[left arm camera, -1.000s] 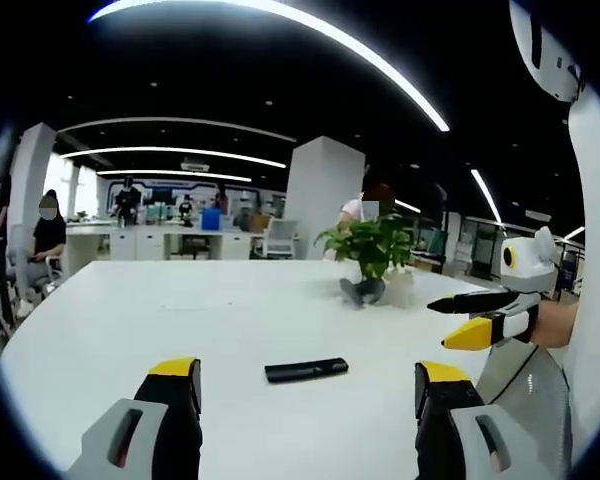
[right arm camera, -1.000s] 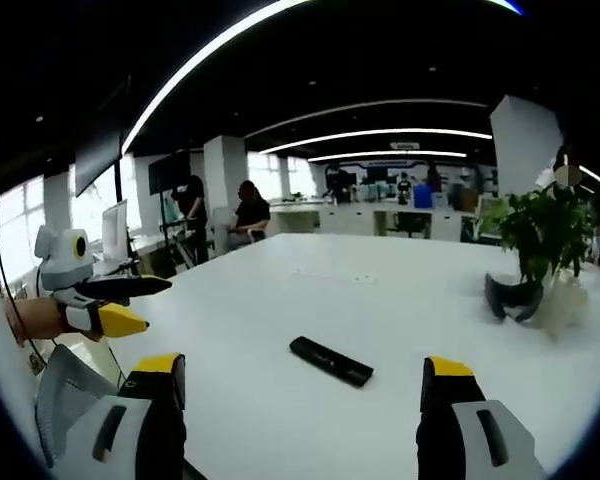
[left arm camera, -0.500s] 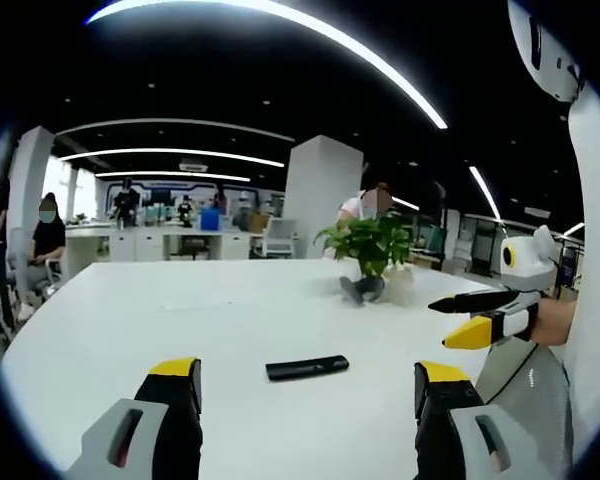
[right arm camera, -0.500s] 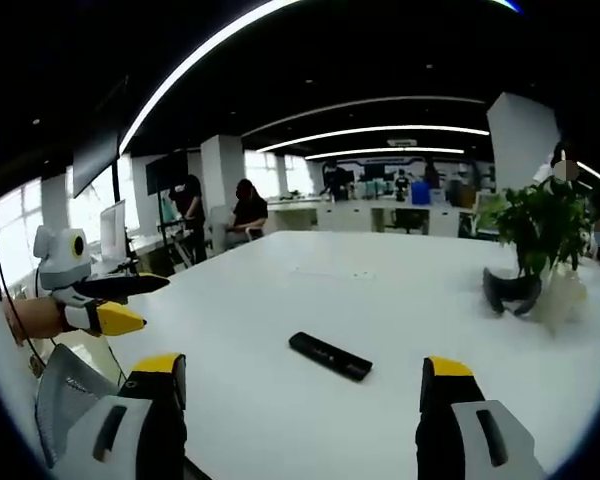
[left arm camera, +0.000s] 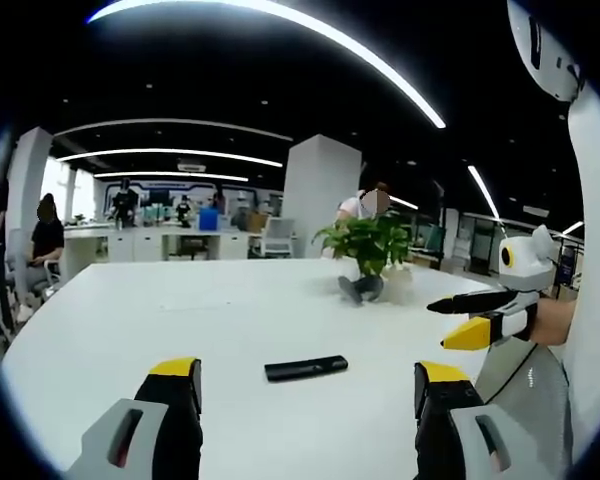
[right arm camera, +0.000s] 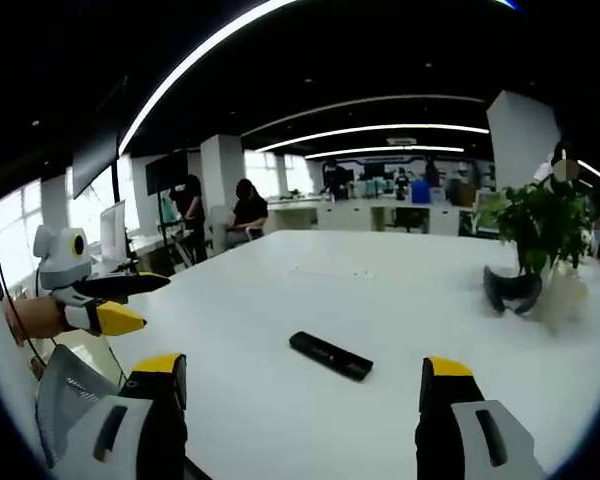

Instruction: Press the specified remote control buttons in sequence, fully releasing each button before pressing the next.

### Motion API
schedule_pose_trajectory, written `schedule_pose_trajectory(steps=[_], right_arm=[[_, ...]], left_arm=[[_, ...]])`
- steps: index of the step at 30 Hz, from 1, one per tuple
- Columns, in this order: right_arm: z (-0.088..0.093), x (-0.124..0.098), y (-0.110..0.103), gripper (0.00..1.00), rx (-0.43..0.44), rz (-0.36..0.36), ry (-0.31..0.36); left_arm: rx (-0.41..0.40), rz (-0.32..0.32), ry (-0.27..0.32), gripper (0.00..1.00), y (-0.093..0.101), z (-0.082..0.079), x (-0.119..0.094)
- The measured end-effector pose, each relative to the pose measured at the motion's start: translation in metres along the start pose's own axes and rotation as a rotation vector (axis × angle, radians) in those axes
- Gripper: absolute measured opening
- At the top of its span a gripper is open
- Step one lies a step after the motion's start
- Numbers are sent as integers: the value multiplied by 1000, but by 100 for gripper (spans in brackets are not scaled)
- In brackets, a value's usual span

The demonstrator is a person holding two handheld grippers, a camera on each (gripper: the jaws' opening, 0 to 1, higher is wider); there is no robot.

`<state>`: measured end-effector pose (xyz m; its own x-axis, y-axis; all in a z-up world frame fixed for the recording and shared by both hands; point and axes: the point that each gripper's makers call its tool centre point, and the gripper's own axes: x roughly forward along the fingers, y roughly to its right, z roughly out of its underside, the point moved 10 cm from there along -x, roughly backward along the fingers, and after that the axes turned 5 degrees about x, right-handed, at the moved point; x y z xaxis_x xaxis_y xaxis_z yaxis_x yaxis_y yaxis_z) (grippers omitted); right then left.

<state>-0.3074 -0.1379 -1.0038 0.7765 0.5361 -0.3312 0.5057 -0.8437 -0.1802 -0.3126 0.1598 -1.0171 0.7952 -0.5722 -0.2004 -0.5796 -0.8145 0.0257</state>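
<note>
A slim black remote control [left arm camera: 306, 368] lies flat on the white table [left arm camera: 180, 320], ahead of my left gripper [left arm camera: 308, 385], whose jaws stand wide open with nothing between them. The right gripper view has the same remote [right arm camera: 330, 357] lying slantwise in front of my right gripper [right arm camera: 298, 385], also open and empty. Each gripper hovers short of the remote, apart from it. My right gripper [left arm camera: 480, 318] enters the left gripper view from the right, and my left gripper [right arm camera: 110, 303] enters the right gripper view from the left.
A potted green plant [left arm camera: 368, 255] stands at the far side of the table, seen again as the plant [right arm camera: 538, 250] at right. Desks, pillars and several people fill the office behind. The table's white top [right arm camera: 310, 290] spreads wide around the remote.
</note>
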Motion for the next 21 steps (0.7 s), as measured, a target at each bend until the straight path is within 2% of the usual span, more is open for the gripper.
schedule_pose_trajectory(steps=[7,9,21], right_arm=[[0,0,-1,96,-1,-3,-4],[0,-1,-1,96,-2,-2,-5],[-2,-2,-1,96,-9,-11,-2]], left_arm=[[-3,4,-9,91,-4,5,-3],[-2,3,-8,91,1,0,-1],[-1,2,-4,91,-2,2,-2]])
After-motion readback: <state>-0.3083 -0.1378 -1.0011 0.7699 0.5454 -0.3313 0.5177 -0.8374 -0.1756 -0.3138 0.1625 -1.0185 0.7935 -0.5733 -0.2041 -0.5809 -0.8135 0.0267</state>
